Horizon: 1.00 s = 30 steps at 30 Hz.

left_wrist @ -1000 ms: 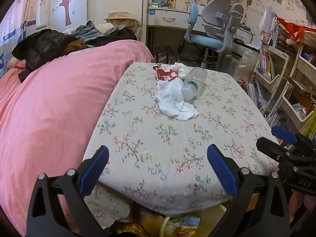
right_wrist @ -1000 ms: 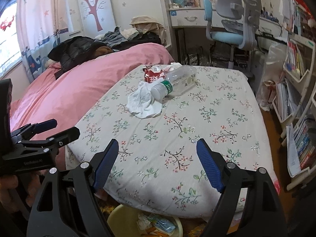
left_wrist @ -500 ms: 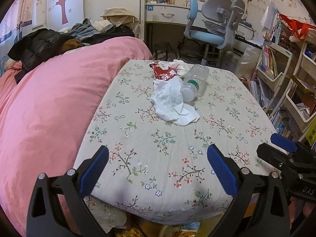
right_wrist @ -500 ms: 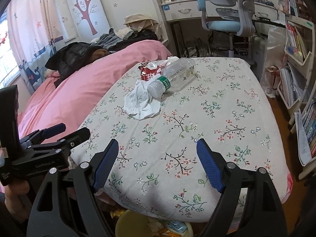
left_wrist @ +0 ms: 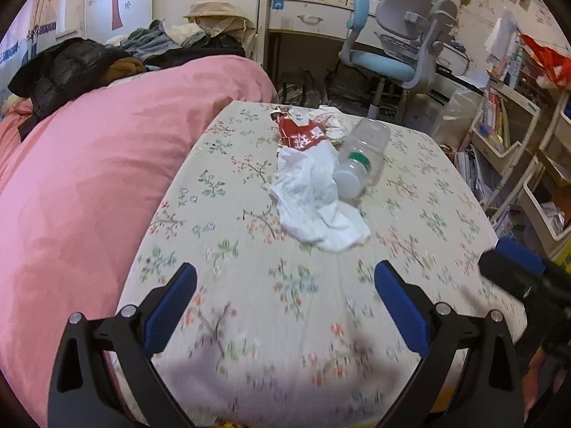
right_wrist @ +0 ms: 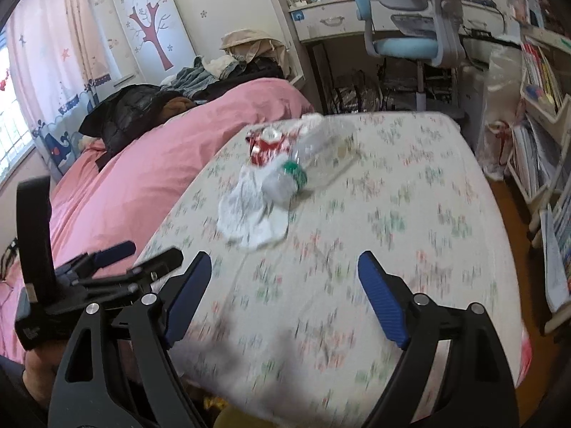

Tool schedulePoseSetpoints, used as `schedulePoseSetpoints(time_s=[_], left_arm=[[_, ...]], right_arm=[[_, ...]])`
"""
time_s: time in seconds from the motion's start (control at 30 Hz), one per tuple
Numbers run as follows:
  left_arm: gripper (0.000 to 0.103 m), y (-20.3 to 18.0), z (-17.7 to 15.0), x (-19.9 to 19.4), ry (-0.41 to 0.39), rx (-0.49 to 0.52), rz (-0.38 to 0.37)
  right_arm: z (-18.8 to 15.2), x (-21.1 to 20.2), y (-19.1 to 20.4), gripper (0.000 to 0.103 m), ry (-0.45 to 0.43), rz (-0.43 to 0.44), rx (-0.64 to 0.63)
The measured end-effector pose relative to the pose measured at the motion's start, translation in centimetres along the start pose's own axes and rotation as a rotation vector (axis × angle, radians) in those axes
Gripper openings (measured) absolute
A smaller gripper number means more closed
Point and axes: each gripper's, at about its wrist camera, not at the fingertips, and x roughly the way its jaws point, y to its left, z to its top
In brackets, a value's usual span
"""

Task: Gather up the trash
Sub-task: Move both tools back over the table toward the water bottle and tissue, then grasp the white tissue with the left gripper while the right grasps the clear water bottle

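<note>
Left tongs (left_wrist: 285, 285): agape, empty
Right tongs (right_wrist: 283, 278): just widened, empty
Trash: tissue (left_wrist: 314, 196), bottle (left_wrist: 360, 157), red wrapper (left_wrist: 299, 135) clustered mid-counter (left_wrist: 249, 285)
Approach: pinch tissue first; avoid rolling bottle

Child's bedroom in a home, pink duvet (left_wrist: 89, 178) on bed, tree wall sticker (right_wrist: 151, 32), study desk (left_wrist: 314, 18), blue chair (left_wrist: 389, 60), bookshelves (left_wrist: 499, 132)
</note>
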Motion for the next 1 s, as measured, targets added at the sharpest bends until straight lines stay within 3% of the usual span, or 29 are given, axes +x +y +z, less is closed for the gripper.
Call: schedulePoseSetpoints(time_s=[0.23,0.5,0.57,0.63,0.73,0.8,0.9,1.0], left_arm=[[0.096,0.2,2.2,4.6,0.036,0.015,-0.011],[0.094,-1.6,3.9,8.4,0.043,0.141,-0.003],[0.074,-1.4,4.3,9.0,0.056,0.139,-0.037],[0.03,-1.1,4.7,9.8,0.111,0.129,-0.096],[0.01,-0.1,5.0,9.9,0.181,0.1,-0.139],[0.005,0.9,5.0,8.2,0.201,0.067,-0.171],[0.004,2.6,4.7,4.8,0.191,0.019,-0.222],[0.004,3.7,3.3,2.8,0.216,0.025,-0.225]], right_arm=[[4.2,5.1,-2.4,0.083,0.024,-0.023,0.034],[4.9,8.5,-4.5,0.083,0.075,-0.018,0.095],[5.0,9.6,-4.7,0.083,0.088,-0.022,0.099],[5.2,10.4,-4.9,0.083,0.094,-0.028,0.1],[5.6,12.1,-5.2,0.083,0.107,-0.031,0.112],[6.1,13.0,-5.2,0.083,0.112,-0.028,0.121],[6.9,14.1,-5.0,0.083,0.107,-0.032,0.122],[7.7,15.6,-4.6,0.083,0.11,-0.044,0.113]])
